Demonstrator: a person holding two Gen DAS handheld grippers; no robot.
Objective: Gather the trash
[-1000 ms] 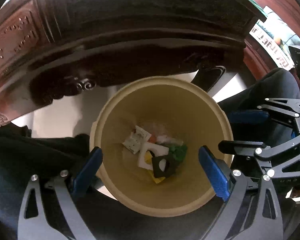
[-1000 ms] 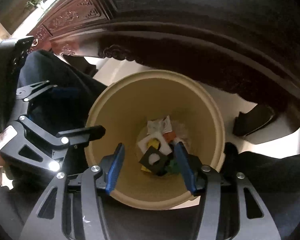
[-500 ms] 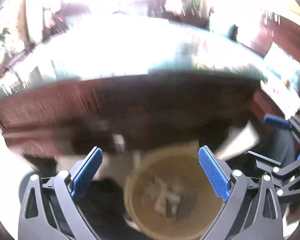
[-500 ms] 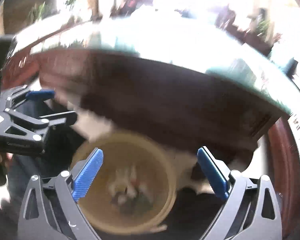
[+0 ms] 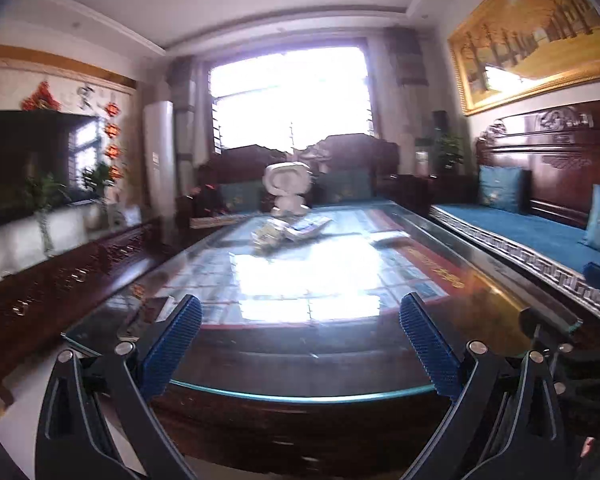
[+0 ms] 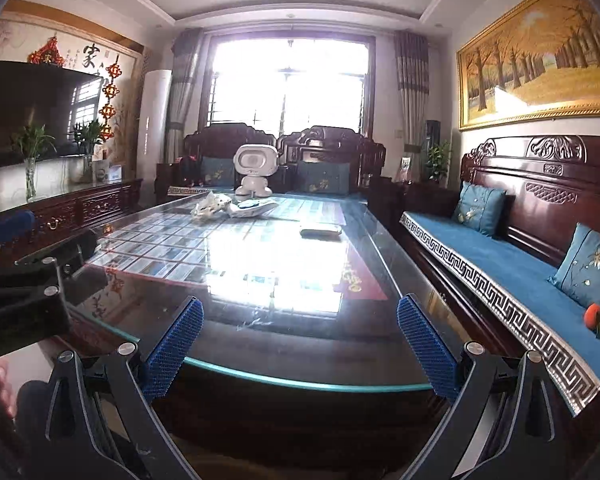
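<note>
Crumpled wrappers and plastic (image 5: 288,232) (image 6: 220,205) lie far down the glass-topped table (image 5: 300,394) (image 6: 300,380), in front of a white toy robot (image 5: 287,188) (image 6: 255,170). A flat white item (image 6: 320,231) rests on the glass to their right. My left gripper (image 5: 300,308) is open and empty, level above the table's near edge. My right gripper (image 6: 300,306) is also open and empty, its blue pads spread wide. The left gripper (image 6: 28,264) shows at the left border of the right wrist view. No trash bin is in view.
A carved wooden sofa with a blue seat (image 6: 520,268) and cushions runs along the right of the table. A low cabinet (image 6: 80,208) with vases and a television stands on the left. Two carved chairs (image 6: 328,152) close the far end. An orange-tipped stick (image 6: 594,314) lies on the sofa.
Both grippers have swung up from over the yellow bin to look level across the table. The bin has dropped out of view. The right jaws have spread from half shut to wide.
</note>
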